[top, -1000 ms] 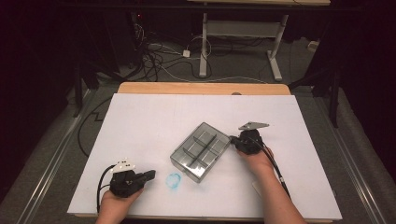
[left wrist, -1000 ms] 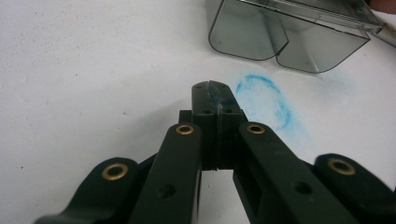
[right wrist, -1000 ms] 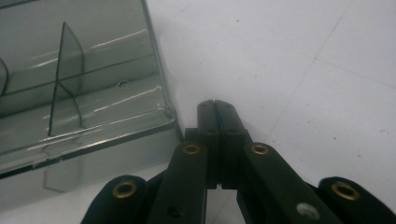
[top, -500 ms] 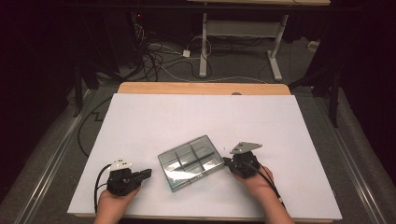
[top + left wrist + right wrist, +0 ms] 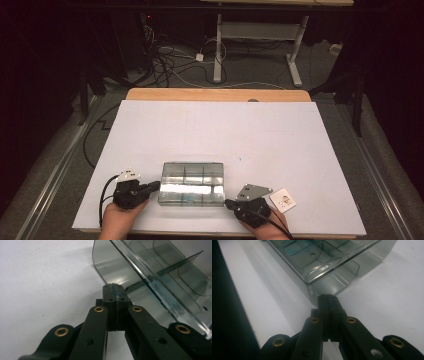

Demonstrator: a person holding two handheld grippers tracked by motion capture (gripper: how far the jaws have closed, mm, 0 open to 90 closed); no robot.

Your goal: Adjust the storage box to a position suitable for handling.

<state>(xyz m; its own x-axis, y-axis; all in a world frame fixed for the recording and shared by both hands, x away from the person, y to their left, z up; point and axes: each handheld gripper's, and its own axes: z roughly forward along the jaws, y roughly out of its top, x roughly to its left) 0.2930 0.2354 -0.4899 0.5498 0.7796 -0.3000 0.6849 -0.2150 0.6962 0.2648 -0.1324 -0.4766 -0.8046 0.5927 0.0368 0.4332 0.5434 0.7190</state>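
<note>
Clear compartment box [image 5: 192, 183] is being steadied on white tabletop [image 5: 225, 130] | left tongs [image 5: 113, 289], right tongs [image 5: 327, 298] pressed together, gripping nothing | judged: ends should be nudged evenly, lightly

Two black hand-held claws, each trailing a black cable.

The left claw [image 5: 155, 186] is showing a black body with a small white block on top and a cable looping out from it; the right claw [image 5: 228, 203] is carrying a grey three-cornered plate and a cable running back along the forearm. Seen from the gripper views, the left claw [image 5: 115, 290] and right claw [image 5: 327, 298] are each showing matte black linkage arms studded with brass-ringed pivots, a faint blue smear lining the seam between the flat tips.
</note>
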